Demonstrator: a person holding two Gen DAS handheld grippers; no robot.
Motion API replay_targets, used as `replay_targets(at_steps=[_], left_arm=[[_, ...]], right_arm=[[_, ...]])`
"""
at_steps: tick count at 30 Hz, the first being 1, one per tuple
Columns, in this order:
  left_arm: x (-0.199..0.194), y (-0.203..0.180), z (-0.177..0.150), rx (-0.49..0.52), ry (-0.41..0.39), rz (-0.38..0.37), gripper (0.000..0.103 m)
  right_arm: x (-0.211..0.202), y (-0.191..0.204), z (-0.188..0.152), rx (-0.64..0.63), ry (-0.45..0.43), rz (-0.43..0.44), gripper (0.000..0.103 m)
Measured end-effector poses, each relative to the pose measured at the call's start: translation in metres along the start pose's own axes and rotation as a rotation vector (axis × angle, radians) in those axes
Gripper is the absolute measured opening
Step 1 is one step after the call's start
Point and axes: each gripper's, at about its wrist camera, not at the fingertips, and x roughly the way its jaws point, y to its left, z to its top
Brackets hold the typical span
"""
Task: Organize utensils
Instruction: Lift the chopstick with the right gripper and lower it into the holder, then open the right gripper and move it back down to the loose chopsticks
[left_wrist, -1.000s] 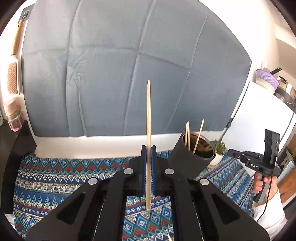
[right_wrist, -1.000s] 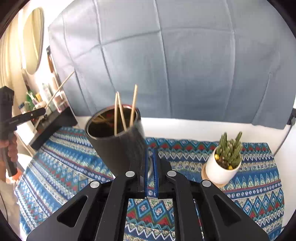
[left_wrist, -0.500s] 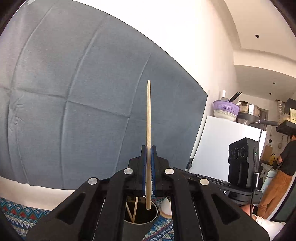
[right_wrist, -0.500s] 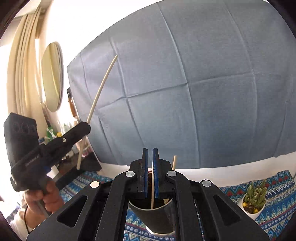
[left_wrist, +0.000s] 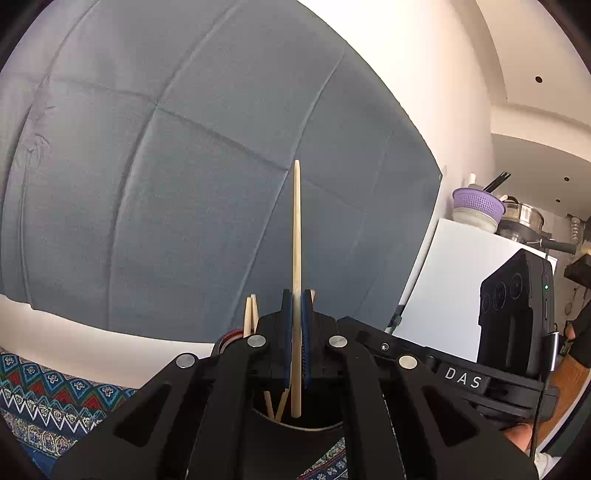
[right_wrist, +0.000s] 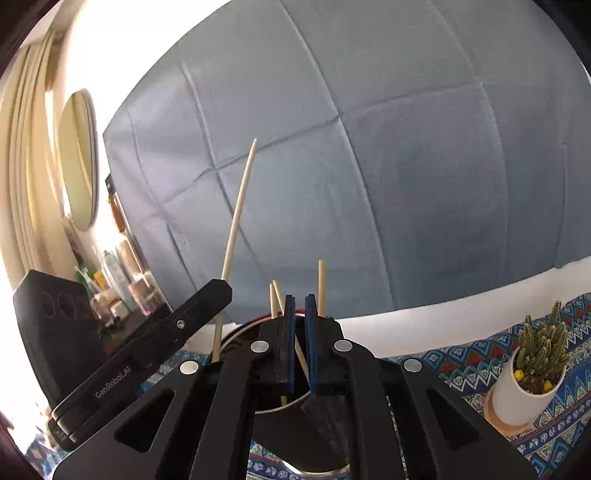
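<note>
chopstick (left_wrist: 296, 258) in left claw (left_wrist: 295, 332), above cup rim (left_wrist: 295, 424)

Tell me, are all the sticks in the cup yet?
Almost. Three chopsticks already stand in the black cup, which the right tool holds by its rim. The left tool grips one more chopstick, its lower end just above the cup's opening. It still has to be dropped in.
</note>
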Motion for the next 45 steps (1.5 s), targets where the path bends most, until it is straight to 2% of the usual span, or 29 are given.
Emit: replay_targets(at_steps=[3, 15, 18, 20, 21, 22, 24, 25, 26, 27, 29, 30, 32, 34, 36, 39, 42, 45], left_arm=[[-0.001, 0.004, -0.010, -0.004, 0.008, 0.006, 0.005], [-0.017, 0.004, -0.020, 0.030, 0.028, 0.006, 0.007], [-0.022, 0.007, -0.017, 0.015, 0.018, 0.040, 0.024], [-0.030, 0.012, -0.014, -0.008, -0.006, 0.084, 0.054], [-0.034, 0.015, -0.011, -0.025, -0.020, 0.107, 0.058], [-0.038, 0.018, -0.007, -0.038, -0.032, 0.126, 0.065], [-0.046, 0.023, 0.002, -0.055, -0.051, 0.178, 0.079], [-0.050, 0.025, 0.007, -0.064, -0.061, 0.215, 0.092], [-0.055, 0.028, 0.012, -0.072, -0.073, 0.244, 0.096], [-0.060, 0.031, 0.017, -0.077, -0.078, 0.265, 0.097], [-0.066, 0.037, 0.028, -0.075, -0.063, 0.324, 0.097], [-0.067, 0.039, 0.034, -0.067, -0.040, 0.364, 0.097], [-0.071, 0.040, 0.045, -0.023, 0.014, 0.443, 0.097], [-0.078, 0.039, 0.056, 0.039, 0.046, 0.498, 0.097], [-0.088, 0.039, 0.063, 0.071, 0.068, 0.565, 0.097], [-0.109, 0.040, 0.065, 0.123, 0.074, 0.647, 0.097], [-0.128, 0.043, 0.057, 0.114, 0.096, 0.713, 0.097], [-0.147, 0.047, 0.046, 0.048, 0.153, 0.700, 0.097]], right_arm=[[0.001, 0.002, -0.010, -0.043, 0.012, -0.011, 0.005], [-0.002, 0.002, -0.025, -0.030, 0.004, -0.021, 0.009], [-0.006, 0.005, -0.025, -0.031, -0.007, -0.031, 0.009], [-0.010, 0.007, -0.023, -0.030, -0.017, -0.036, 0.010], [-0.013, 0.009, -0.022, -0.026, -0.028, -0.045, 0.015], [-0.016, 0.010, -0.019, -0.021, -0.042, -0.051, 0.030], [-0.025, 0.011, -0.014, -0.002, -0.081, -0.067, 0.049], [-0.029, 0.010, -0.010, 0.012, -0.099, -0.079, 0.052], [-0.031, 0.008, -0.007, 0.031, -0.107, -0.093, 0.053], [-0.033, 0.005, -0.003, 0.051, -0.103, -0.104, 0.057], [-0.037, -0.001, 0.004, 0.077, -0.105, -0.121, 0.072], [-0.040, -0.004, 0.007, 0.085, -0.118, -0.144, 0.089], [-0.045, -0.010, 0.011, 0.109, -0.130, -0.164, 0.091], [-0.046, -0.018, 0.014, 0.147, -0.105, -0.167, 0.095], [-0.048, -0.023, 0.015, 0.173, -0.067, -0.167, 0.095], [-0.059, -0.024, 0.015, 0.177, -0.060, -0.181, 0.095], [-0.072, -0.015, 0.013, 0.097, -0.049, -0.200, 0.095], [-0.089, 0.001, 0.001, -0.041, -0.046, -0.198, 0.095]])
